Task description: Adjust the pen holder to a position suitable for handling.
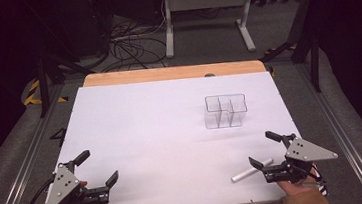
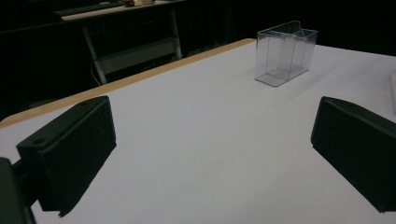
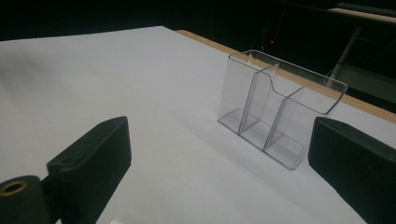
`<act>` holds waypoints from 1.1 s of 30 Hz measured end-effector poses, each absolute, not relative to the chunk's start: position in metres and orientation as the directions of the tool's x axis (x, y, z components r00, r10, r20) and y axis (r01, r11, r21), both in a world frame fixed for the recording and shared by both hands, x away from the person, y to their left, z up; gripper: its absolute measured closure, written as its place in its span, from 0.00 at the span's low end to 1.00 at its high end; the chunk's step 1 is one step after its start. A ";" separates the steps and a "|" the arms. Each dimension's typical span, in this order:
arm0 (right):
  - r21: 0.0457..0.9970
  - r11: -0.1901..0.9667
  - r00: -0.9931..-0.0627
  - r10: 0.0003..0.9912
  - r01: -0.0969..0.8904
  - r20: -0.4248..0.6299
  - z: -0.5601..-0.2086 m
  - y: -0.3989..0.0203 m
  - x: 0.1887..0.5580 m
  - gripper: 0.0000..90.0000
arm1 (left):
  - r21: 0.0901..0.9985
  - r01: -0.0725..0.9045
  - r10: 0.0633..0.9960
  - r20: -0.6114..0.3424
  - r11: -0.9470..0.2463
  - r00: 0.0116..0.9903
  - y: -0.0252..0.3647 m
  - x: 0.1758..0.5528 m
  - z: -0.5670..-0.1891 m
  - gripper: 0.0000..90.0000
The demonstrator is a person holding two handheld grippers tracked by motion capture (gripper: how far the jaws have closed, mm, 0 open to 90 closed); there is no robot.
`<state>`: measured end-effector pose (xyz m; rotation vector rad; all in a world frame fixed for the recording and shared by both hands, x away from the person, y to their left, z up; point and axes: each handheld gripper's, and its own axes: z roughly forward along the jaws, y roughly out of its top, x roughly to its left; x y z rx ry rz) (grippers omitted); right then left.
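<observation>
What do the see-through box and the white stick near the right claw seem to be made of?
The box looks like clear hard plastic, glossy: the table shows through its walls and inner dividers, and its edges catch light. The stick is plain matte white; it could be plastic or chalk, too small to tell. It lies on the table by the open right claw.

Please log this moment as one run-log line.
left gripper: open, empty | right gripper: open, beside white marker | clear organizer: upright, empty

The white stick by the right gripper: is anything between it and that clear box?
Nothing visible. The stick lies beside the open right gripper, and bare white table runs from there to the clear box, whose compartments look empty.
</observation>
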<state>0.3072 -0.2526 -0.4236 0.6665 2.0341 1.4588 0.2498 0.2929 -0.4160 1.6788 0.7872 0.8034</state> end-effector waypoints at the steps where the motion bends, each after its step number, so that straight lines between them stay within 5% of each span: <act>1: 0.953 0.292 -0.731 0.667 0.077 -0.145 -0.424 -0.253 0.307 0.07 | 0.970 0.106 0.822 0.123 -0.217 0.555 0.293 0.250 -0.416 0.01; 21: 0.945 0.316 -0.731 0.665 0.085 -0.156 -0.418 -0.252 0.309 0.09 | 0.967 0.115 0.822 0.126 -0.226 0.555 0.293 0.251 -0.417 0.01; 27: 0.920 0.322 -0.738 0.672 0.223 -0.057 -0.417 -0.250 0.326 0.15 | 0.968 0.116 0.824 0.125 -0.224 0.552 0.292 0.250 -0.417 0.01; 33: 0.915 0.350 -0.759 0.646 0.199 -0.082 -0.410 -0.247 0.330 0.16 | 0.967 0.120 0.826 0.126 -0.227 0.550 0.292 0.251 -0.417 0.01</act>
